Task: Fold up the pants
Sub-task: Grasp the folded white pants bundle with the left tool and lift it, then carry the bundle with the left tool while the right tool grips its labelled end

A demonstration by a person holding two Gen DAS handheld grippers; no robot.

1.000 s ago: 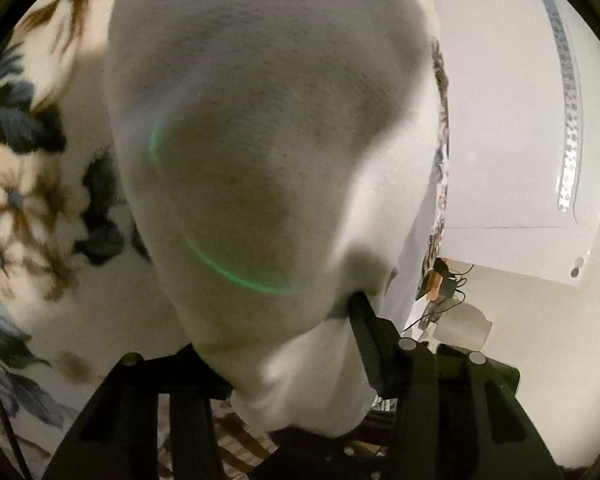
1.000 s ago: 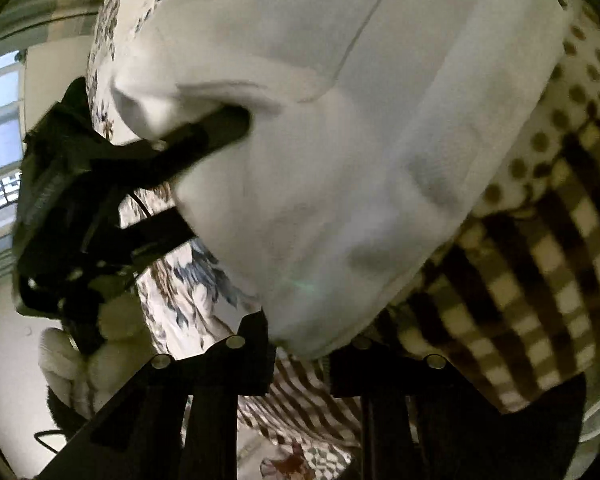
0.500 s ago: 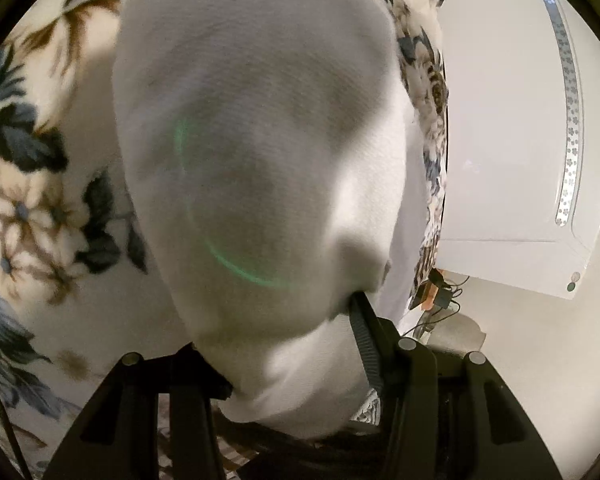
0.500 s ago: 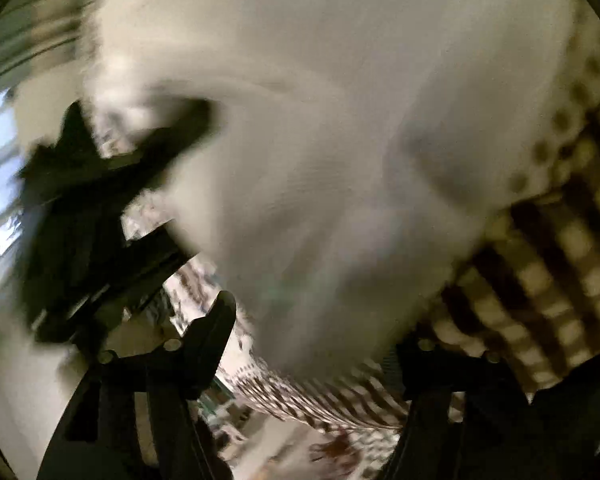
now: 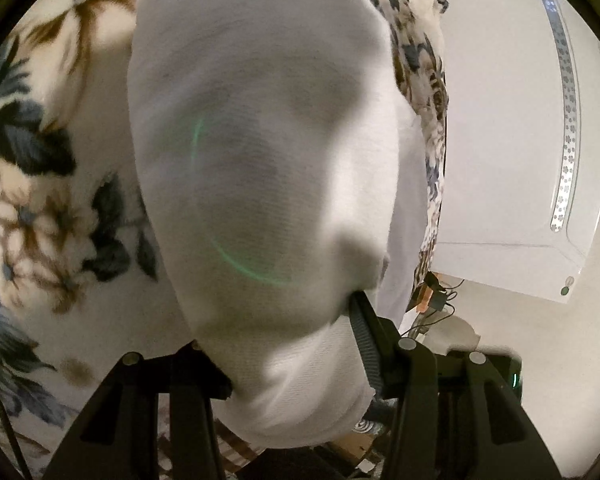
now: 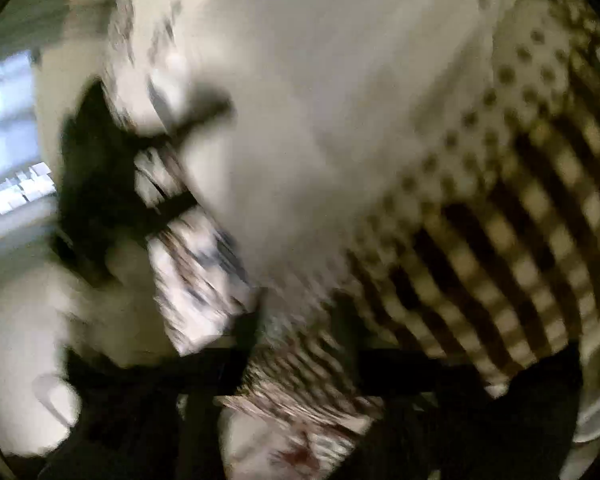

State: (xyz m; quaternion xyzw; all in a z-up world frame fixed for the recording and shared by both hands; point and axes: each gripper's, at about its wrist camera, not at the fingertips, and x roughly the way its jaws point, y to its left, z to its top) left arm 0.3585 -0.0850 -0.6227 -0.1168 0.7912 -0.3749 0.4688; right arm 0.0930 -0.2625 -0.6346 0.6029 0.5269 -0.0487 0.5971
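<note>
Left wrist view: a floral blanket [image 5: 40, 184], cream with dark blue and brown blooms, is seen at far left and along the top. Over it, the white pants [image 5: 260, 152] are bunched in a thick fold that fills the middle of the frame. The left gripper [image 5: 296, 344] is clamped on that fold; cloth is pinched against the ribbed right-hand pad [image 5: 362, 336], while the other finger is hidden behind the fabric. To the right, a white glossy panel [image 5: 512, 128] with a dotted strip is visible, well apart from the cloth.

Right wrist view, heavily blurred: at left, the left gripper [image 6: 148, 168] is made out as a dark shape at the pants' edge. The pants [image 6: 320, 100] are spread across the upper middle. The right gripper [image 6: 304, 344] is seen with jaws spread wide, just opened, with no cloth pressed between them. At right, a brown-checked and dotted cover [image 6: 500, 220] lies beneath the pants.
</note>
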